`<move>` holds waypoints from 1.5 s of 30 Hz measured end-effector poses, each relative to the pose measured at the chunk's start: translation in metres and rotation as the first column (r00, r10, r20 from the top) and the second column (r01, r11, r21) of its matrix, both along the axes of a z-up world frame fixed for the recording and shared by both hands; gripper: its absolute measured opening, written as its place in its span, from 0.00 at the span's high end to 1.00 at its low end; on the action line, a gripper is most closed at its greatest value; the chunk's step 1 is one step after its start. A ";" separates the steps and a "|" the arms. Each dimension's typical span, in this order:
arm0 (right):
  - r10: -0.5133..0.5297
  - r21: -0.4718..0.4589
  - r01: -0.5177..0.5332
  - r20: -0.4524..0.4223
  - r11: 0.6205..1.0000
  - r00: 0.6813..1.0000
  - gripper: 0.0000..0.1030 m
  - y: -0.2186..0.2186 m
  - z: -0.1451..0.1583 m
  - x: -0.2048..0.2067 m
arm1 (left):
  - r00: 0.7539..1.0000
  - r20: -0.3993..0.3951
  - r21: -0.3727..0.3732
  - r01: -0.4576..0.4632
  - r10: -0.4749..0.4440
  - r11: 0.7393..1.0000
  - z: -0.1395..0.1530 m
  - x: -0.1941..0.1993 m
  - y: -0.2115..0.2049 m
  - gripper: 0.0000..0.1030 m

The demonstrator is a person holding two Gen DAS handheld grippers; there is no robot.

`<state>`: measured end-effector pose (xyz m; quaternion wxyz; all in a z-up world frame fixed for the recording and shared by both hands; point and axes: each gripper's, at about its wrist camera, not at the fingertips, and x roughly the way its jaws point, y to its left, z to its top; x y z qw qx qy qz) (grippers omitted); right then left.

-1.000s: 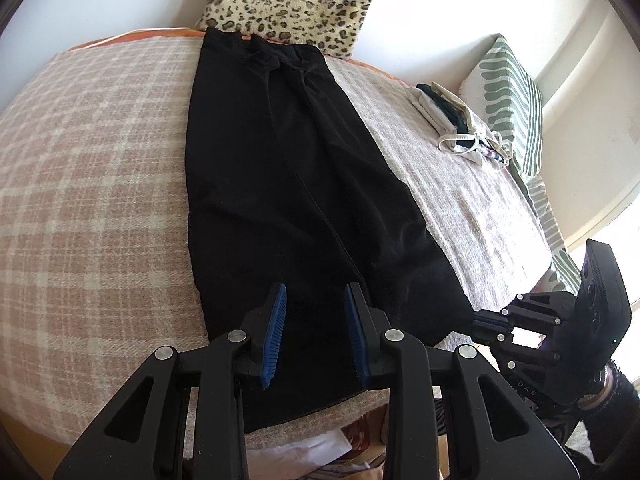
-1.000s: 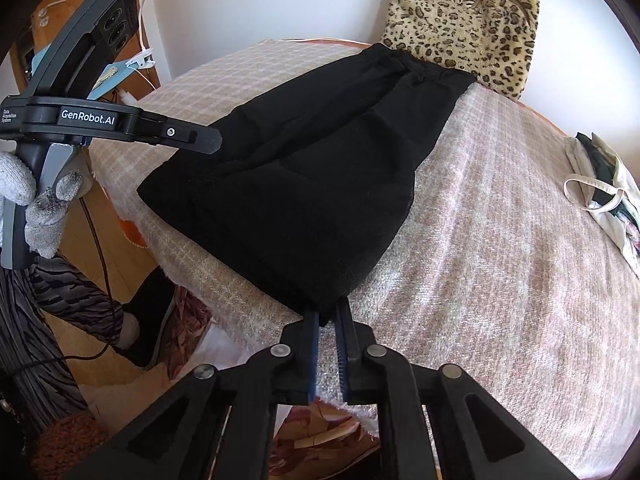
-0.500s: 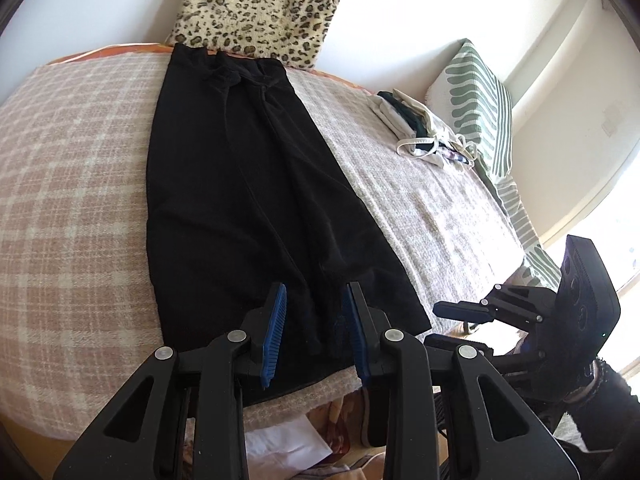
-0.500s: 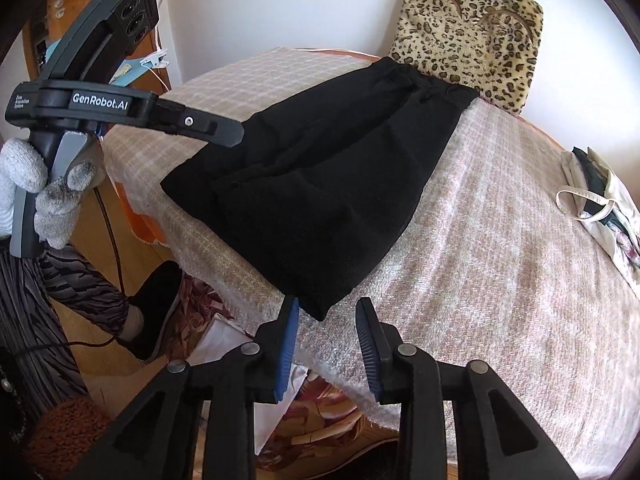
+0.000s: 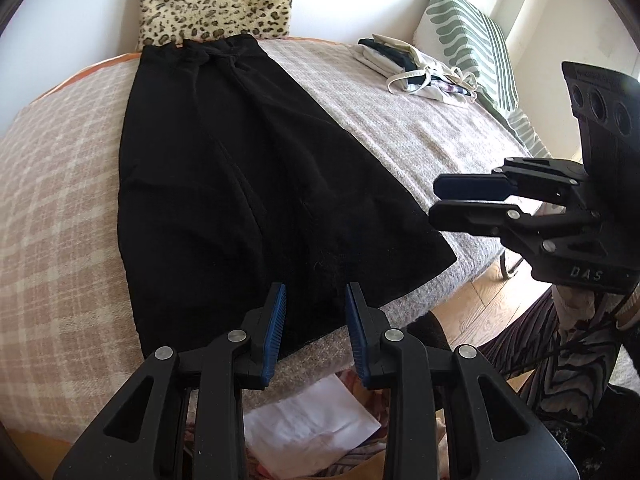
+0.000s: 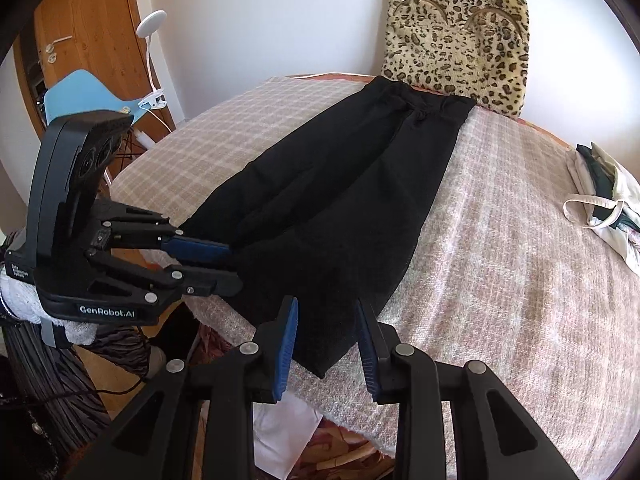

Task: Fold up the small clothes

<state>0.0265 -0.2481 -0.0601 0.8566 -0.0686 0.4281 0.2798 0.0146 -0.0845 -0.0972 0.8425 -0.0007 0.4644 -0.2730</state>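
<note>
A pair of black trousers (image 5: 240, 184) lies flat and lengthwise on the checked bed cover (image 5: 60, 200), waistband at the far end, leg hems at the near edge. It also shows in the right wrist view (image 6: 352, 208). My left gripper (image 5: 314, 308) is open and empty just above the hem near the bed's edge. My right gripper (image 6: 326, 324) is open and empty over the hem's near corner. In the left wrist view the right gripper (image 5: 436, 198) hovers beside the hem's right corner. In the right wrist view the left gripper (image 6: 236, 268) is at the hem's left side.
A leopard-print cushion (image 6: 456, 36) leans on the wall behind the waistband. A pile of folded light clothes (image 5: 420, 68) lies at the bed's far right, by a green-striped pillow (image 5: 468, 40). Paper and clutter (image 5: 304, 420) lie on the floor below the bed's edge.
My right gripper let go of the hem corner, opened and drew back. The hem now lies flat on the bed. Both grippers shifted along the near edge.
</note>
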 end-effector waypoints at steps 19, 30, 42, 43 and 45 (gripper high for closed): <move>-0.068 0.009 0.070 -0.154 0.998 0.986 0.94 0.052 -0.038 0.098 | 0.975 0.017 -0.263 -0.210 0.222 0.942 0.049 0.010 0.098 0.73; -0.033 0.075 0.043 -0.129 0.996 0.991 0.65 0.022 -0.006 0.056 | 0.970 -0.101 -0.198 -0.236 0.220 0.951 0.019 0.011 0.109 0.73; -0.115 0.234 0.203 -0.343 0.951 0.932 0.64 -0.062 -0.032 0.023 | 0.940 -0.245 -0.194 -0.288 0.238 0.938 -0.016 0.014 0.109 0.67; -0.109 0.225 0.193 -0.340 0.955 0.934 0.64 -0.059 -0.033 0.021 | 0.940 -0.241 -0.195 -0.289 0.239 0.937 -0.015 0.014 0.109 0.67; -0.089 0.223 0.174 -0.346 0.959 0.934 0.64 -0.054 -0.036 0.019 | 0.943 -0.233 -0.199 -0.285 0.238 0.938 -0.016 0.015 0.109 0.67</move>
